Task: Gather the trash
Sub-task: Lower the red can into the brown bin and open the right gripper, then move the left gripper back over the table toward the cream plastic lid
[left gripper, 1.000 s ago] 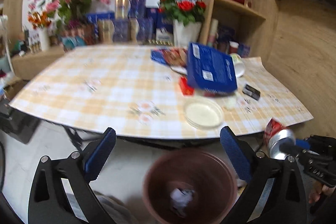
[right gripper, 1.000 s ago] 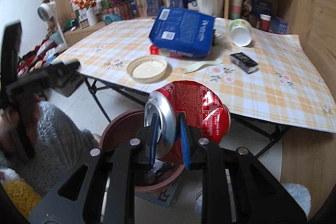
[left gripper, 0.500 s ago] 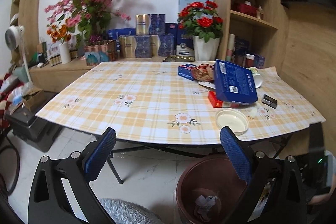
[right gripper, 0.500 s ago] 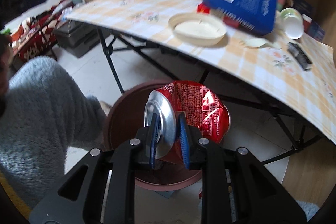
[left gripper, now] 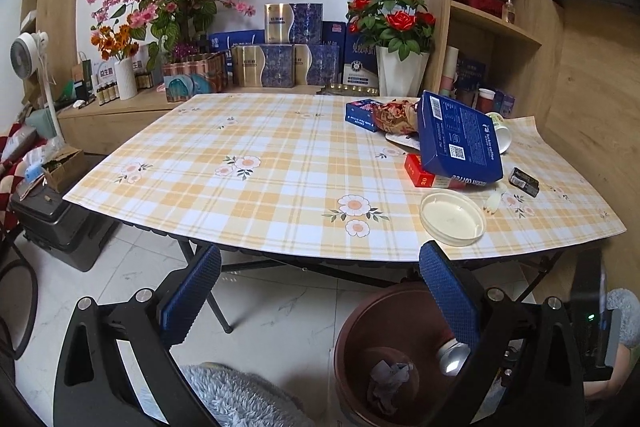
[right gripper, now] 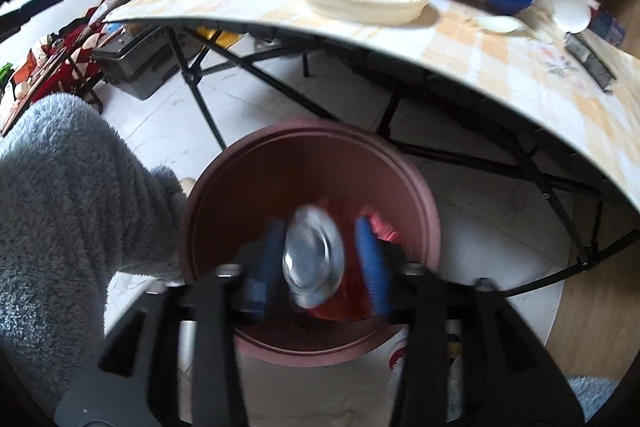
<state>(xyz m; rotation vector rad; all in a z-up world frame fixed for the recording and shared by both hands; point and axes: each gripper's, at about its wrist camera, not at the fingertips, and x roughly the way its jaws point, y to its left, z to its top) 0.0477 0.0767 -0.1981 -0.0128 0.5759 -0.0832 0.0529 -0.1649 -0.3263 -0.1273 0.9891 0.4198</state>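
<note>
Red and crushed, the can [right gripper: 320, 259] hung over the brown bin [right gripper: 248, 171] on the floor, just near of the table [right gripper: 520, 67]. Its long axis ran along the fingers, silver end toward the camera. The right gripper [right gripper: 322, 259] was opening, pads either side of the blurred can, no longer pressing it. The left gripper [left gripper: 316, 291] stood spread wide, holding nothing, aimed at the table's near edge.

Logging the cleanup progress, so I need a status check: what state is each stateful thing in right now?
Right claw: opening, crushed red can loose between its pads.
Left claw: open, empty.
Brown bin: uncovered, under the can.
Paper cup: tipped on its side.
Blue box: tilted on a red pack.
</note>
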